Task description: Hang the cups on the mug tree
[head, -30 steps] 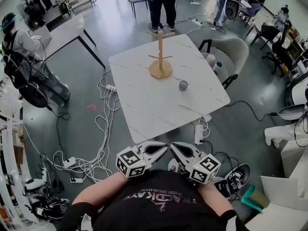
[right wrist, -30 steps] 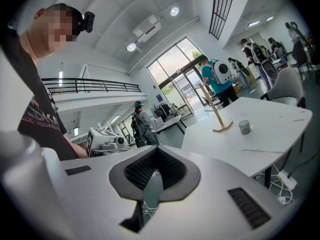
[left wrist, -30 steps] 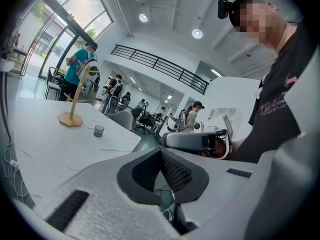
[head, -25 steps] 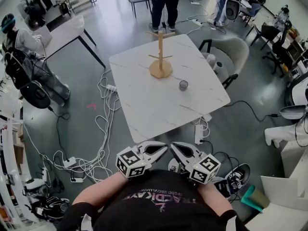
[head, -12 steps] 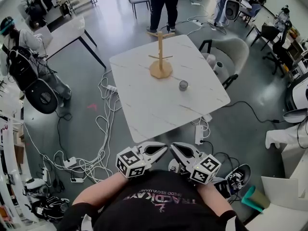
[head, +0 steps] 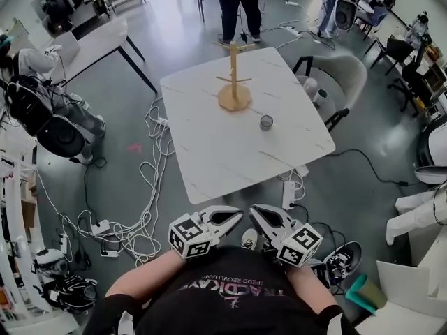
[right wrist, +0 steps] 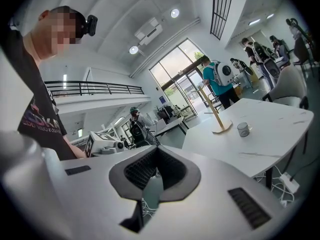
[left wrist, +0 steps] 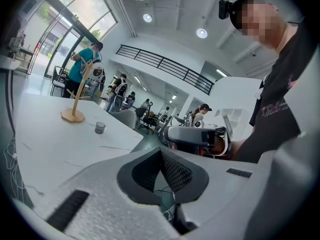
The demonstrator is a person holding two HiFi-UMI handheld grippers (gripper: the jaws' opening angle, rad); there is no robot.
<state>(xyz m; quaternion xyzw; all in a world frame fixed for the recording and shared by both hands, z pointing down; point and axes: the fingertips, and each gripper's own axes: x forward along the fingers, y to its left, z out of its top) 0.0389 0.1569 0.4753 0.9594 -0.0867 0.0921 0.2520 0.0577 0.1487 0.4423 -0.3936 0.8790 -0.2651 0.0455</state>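
Looking steeply down onto a grey floor point(head: 154, 68), with a tangle of white cables point(head: 133, 222) at the lower left of the frame. Held low at bottom centre, just left of the middle: the left gripper point(head: 237, 213), jaws pressed together at the tips, nothing between them, well short of the desk. Shown the same way in the left gripper view, the left gripper point(left wrist: 161, 153) with pads meeting and only floor and cable visible through the opening below them. Higher up, in mid-frame, a white marble-look desk point(head: 209, 152), set at a slant. Standing upright near its far edge, a wooden mug tree point(head: 233, 82) on a flat base, pegs bare. Just right of the tree and nearer the camera, apart from its base, a single small clear cup point(head: 266, 122), upright on the desk. Back at bottom centre, just right of the middle, the right gripper point(head: 253, 211), likewise closed on nothing, tips near those of the left one; same closed, empty state in the right gripper view point(right wrist: 156, 151). Further right, beside the desk's right corner, a pale chair point(head: 346, 75).
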